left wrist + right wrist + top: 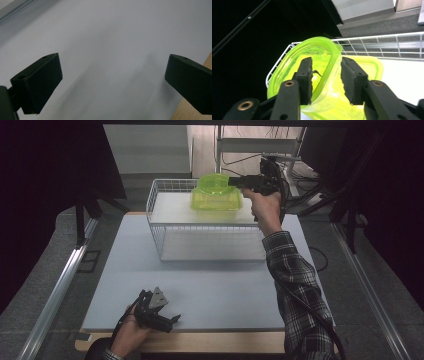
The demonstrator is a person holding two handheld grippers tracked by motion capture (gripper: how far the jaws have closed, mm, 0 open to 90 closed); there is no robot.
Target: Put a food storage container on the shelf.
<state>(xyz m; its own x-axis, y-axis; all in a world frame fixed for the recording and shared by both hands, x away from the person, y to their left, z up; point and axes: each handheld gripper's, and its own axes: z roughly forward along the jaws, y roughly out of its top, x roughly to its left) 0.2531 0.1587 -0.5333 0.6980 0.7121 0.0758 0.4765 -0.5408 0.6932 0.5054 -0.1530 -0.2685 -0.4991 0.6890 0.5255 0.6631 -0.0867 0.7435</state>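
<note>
- Green box (216, 199) sitting inside the white wire basket (170, 227), near its far side, on top of a green lid (372, 66).
- Wire basket standing at the far end of the grey table (200, 290).
- Right gripper (234, 181) up at the box's rim, one jaw inside the box and one outside.
- Box wall (329, 75) between the two jaws, jaws a little apart and not squeezing it.
- Left gripper (172, 321) lying low by the near edge of the table, well away from the basket.
- Left jaws spread wide with just bare table between them.
</note>
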